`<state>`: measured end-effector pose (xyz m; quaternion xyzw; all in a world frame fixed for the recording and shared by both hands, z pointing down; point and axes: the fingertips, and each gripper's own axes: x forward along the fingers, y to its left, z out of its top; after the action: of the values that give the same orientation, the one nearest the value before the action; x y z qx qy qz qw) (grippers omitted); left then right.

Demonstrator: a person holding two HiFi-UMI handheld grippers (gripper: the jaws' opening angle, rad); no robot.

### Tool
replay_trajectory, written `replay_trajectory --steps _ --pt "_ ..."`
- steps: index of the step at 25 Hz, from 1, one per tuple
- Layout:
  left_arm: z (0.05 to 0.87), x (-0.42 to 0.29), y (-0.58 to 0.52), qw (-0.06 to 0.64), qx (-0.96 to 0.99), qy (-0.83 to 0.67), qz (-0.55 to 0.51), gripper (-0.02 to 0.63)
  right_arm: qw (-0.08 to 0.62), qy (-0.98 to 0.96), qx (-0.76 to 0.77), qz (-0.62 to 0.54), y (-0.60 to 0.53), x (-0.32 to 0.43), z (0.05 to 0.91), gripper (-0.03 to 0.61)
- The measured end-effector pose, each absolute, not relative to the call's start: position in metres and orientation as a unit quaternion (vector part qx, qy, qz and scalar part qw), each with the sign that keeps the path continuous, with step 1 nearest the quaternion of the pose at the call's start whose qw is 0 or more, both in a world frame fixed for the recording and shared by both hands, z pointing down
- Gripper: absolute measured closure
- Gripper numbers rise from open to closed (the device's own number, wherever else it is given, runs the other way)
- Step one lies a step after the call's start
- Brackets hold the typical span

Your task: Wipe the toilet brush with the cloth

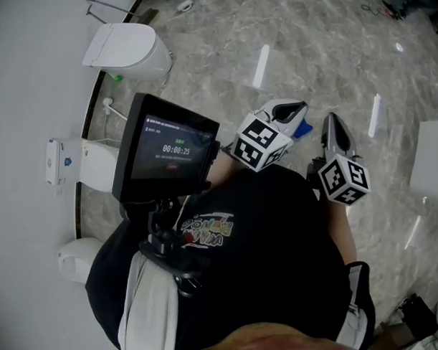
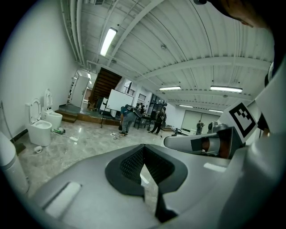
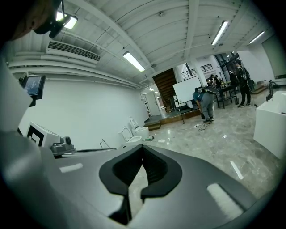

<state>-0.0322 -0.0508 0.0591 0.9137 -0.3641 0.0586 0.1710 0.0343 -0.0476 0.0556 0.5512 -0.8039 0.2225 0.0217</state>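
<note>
The left hand-held gripper and right hand-held gripper are carried near level, jaws together and empty, evidently awaiting a start; toilet brush and cloth cannot be found in view.

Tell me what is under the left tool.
Grey marble floor lies below the left tool. A blue bit pokes out at its tip; the tool covers the rest, so I cannot name it.
</note>
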Motion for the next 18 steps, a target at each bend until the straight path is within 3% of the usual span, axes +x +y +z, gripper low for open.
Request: replay_trajectory --steps 18 --pt "0.063 -0.018 -0.042 0.139 0.923 -0.350 0.080 0.601 0.018 -0.801 0.553 0.229 -0.039 0.038 0.068 0.575"
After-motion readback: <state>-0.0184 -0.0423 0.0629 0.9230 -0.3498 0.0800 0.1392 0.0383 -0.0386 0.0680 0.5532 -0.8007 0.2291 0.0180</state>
